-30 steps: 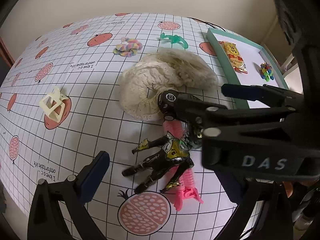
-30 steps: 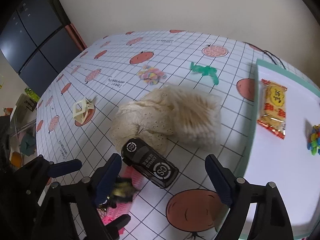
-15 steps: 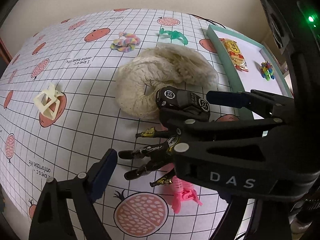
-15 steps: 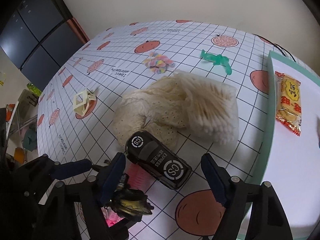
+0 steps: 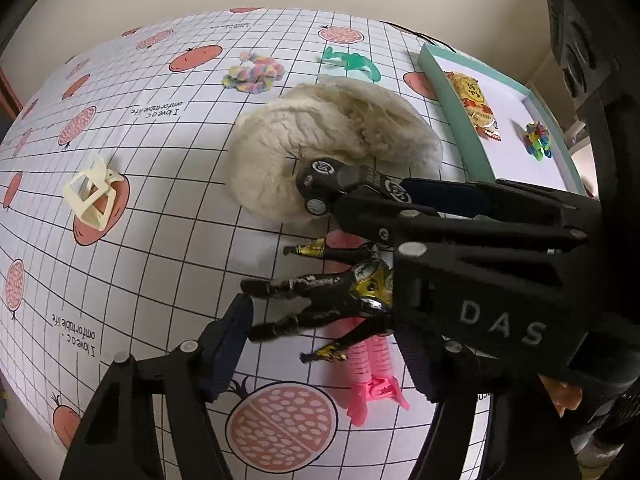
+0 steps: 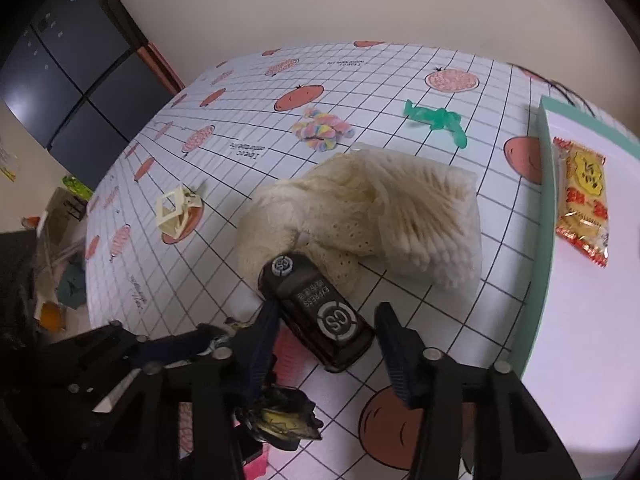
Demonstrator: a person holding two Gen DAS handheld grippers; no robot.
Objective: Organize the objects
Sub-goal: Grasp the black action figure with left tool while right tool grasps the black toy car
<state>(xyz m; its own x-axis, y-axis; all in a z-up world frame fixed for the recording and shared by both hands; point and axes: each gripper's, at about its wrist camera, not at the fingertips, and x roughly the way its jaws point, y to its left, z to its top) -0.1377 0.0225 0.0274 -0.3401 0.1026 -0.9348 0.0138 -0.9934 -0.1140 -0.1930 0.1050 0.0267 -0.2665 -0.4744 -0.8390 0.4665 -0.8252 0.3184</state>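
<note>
The right claw [image 6: 326, 340] is spread wide around the toy car [image 6: 316, 314]. The car's long side points away, between its 2 fingers.

Cream wall [image 6: 360, 4] — dark cabinet [image 6: 72, 76]

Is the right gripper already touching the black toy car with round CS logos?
Cannot tell. In the right wrist view the gripper straddles the black toy car; its left finger overlaps the car's edge, while the right finger shows a sliver of tablecloth.
</note>
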